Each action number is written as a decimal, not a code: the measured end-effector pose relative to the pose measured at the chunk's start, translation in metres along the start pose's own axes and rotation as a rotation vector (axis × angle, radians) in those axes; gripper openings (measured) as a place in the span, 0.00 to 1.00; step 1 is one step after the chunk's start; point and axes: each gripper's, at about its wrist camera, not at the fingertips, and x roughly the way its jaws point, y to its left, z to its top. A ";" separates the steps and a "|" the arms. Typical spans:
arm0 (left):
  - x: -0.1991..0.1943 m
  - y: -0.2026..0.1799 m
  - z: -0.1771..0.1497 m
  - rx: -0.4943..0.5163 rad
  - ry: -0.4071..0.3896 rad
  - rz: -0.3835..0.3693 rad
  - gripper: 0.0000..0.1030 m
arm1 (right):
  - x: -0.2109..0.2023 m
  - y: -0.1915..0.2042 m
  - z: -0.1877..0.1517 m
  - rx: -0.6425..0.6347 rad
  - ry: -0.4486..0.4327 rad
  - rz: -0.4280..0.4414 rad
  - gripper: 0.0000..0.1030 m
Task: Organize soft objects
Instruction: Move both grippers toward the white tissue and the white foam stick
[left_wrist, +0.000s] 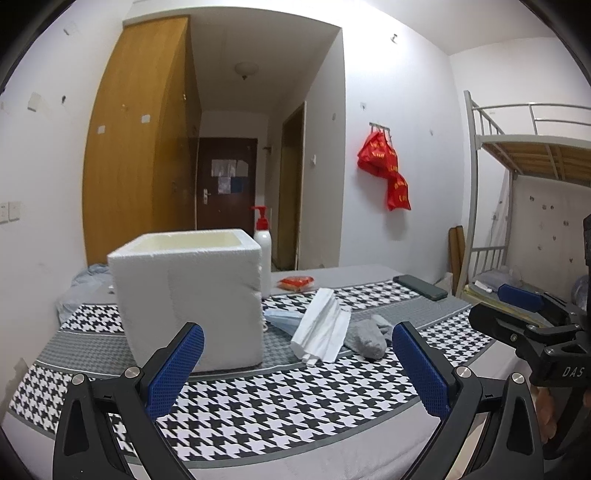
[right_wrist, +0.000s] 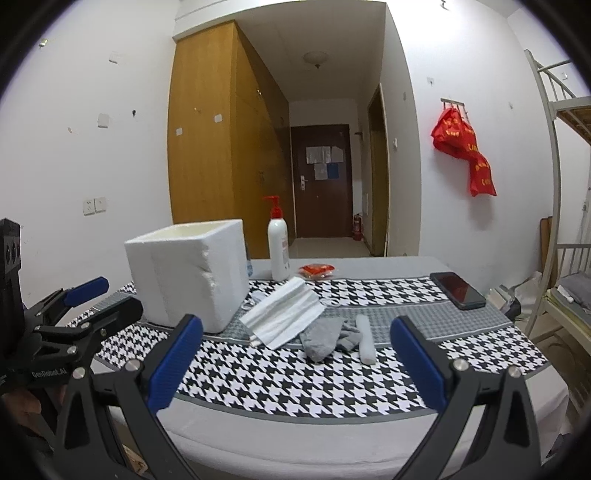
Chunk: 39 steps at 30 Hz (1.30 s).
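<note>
A white foam box (left_wrist: 192, 295) (right_wrist: 188, 273) stands open-topped on the houndstooth cloth. Right of it lie a stack of white tissues (left_wrist: 321, 328) (right_wrist: 282, 314), a grey sock (left_wrist: 365, 338) (right_wrist: 323, 338), a blue face mask (left_wrist: 282, 319) and a white roll (right_wrist: 365, 341). My left gripper (left_wrist: 297, 358) is open and empty, just in front of the box and tissues. My right gripper (right_wrist: 295, 352) is open and empty, short of the sock. Each gripper also shows in the other's view: the right one (left_wrist: 524, 314), the left one (right_wrist: 77, 302).
A white pump bottle with a red top (left_wrist: 263, 254) (right_wrist: 279, 247) stands behind the box. A red packet (left_wrist: 295, 283) (right_wrist: 317, 270) and a dark phone (left_wrist: 419, 287) (right_wrist: 458, 290) lie at the back. A bunk bed (left_wrist: 524, 155) is at the right.
</note>
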 end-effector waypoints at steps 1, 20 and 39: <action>0.003 -0.001 0.000 0.003 0.007 -0.004 0.99 | 0.002 -0.002 -0.001 0.002 0.006 -0.005 1.00; 0.071 -0.027 0.001 0.045 0.133 -0.101 0.99 | 0.042 -0.044 -0.009 0.055 0.102 -0.062 1.00; 0.138 -0.040 0.005 0.051 0.315 -0.128 0.99 | 0.084 -0.078 -0.013 0.076 0.206 -0.110 1.00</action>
